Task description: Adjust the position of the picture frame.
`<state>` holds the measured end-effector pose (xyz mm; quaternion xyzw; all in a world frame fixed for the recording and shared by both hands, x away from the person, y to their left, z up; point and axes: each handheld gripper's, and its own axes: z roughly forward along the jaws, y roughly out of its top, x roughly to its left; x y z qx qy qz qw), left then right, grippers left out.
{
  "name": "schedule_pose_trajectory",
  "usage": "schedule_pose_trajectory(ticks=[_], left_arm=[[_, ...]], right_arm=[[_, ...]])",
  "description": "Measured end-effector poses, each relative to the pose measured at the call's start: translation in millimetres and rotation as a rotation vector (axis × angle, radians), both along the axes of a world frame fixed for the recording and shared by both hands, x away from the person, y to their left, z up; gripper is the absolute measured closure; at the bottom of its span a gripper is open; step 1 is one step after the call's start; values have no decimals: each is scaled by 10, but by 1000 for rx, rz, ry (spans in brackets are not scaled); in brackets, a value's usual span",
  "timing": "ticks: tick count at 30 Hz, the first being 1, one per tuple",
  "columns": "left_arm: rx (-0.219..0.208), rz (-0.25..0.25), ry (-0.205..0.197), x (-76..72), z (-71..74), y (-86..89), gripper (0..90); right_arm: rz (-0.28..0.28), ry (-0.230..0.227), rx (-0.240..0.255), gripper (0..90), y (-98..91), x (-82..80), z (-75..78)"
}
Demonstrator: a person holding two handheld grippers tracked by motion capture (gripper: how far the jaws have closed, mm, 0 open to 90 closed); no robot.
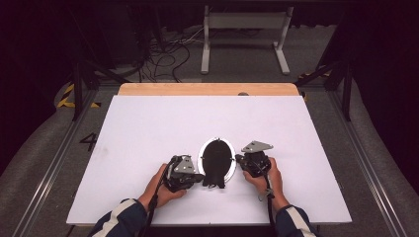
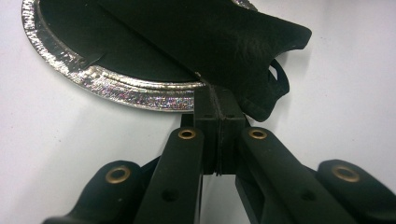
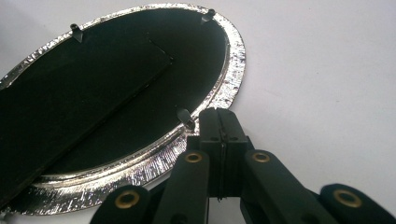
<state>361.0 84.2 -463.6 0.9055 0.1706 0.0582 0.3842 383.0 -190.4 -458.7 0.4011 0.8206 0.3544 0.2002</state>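
While both hands hover low, the left gripper (image 1: 197,177) sits with jaws pressed together at the black stand flap (image 2: 224,42) of the oval silver-rimmed picture frame (image 1: 216,161), lying face down mid-board; the right gripper (image 1: 239,159), jaws together too, touches its rim.

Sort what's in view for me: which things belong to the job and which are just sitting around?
In the job:
- oval silver picture frame, lying face down
- its black easel stand
- left gripper, shut
- right gripper, shut at the frame's rim

Just lying about:
- white table top
- wooden edge behind it
- white stand and cables on the floor
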Motion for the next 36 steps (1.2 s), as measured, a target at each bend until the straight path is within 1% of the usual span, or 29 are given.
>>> schedule_pose_trajectory(ticks=[2, 5, 6, 8, 11, 12, 16, 18, 20, 21, 23, 25, 26, 27, 28, 29, 31, 32, 34, 36], left_arm=[[1, 0, 6, 5, 2, -7, 898], [0, -3, -6, 3, -1, -15, 898], [0, -3, -3, -3, -2, -16, 898], [9, -8, -19, -5, 1, -15, 898], [27, -10, -61, -43, -2, -25, 899], [28, -12, -62, -42, 0, -26, 899], [15, -8, -66, -36, -8, -6, 885], [1, -26, -66, -50, 16, 18, 863], [-7, -31, -87, -74, 50, 50, 854], [-21, -41, -99, -88, 76, 86, 842], [-24, -22, -109, -114, 112, 151, 803], [-37, -7, -125, -155, 157, 246, 768], [-43, 5, -131, -189, 185, 313, 752], [-52, 4, -141, -198, 198, 352, 727], [-59, 12, -145, -214, 213, 406, 716], [-59, 27, -149, -228, 222, 458, 690], [-69, 55, -150, -250, 219, 549, 644], [-59, 69, -162, -264, 211, 615, 612], [-58, 92, -166, -301, 184, 734, 515], [-49, 112, -171, -341, 169, 837, 471]], right_arm=[[-2, 2, 4, 900, -6, 6, -1], [-1, 3, 5, 900, -10, 13, 0], [-1, 4, 6, 900, -14, 14, -1], [1, 6, 10, 900, -19, 14, -2], [12, 5, 10, 900, -26, 12, -2], [16, 9, 13, 900, -31, 12, -1], [33, 17, 12, 864, -54, -6, 10], [48, 23, 14, 856, -74, -39, 25], [66, 18, 19, 861, -97, -76, 55], [73, 15, 25, 863, -110, -89, 71], [84, 18, 53, 849, -147, -135, 117], [106, 27, 69, 832, -166, -192, 148], [117, 29, 65, 824, -168, -236, 165], [135, 38, 61, 808, -165, -289, 187], [151, 50, 62, 788, -162, -317, 199], [161, 64, 52, 773, -154, -355, 212], [163, 81, 33, 766, -135, -417, 224], [179, 94, 28, 754, -120, -447, 223], [195, 113, 16, 729, -81, -520, 214], [232, 130, 12, 722, -38, -594, 210]])
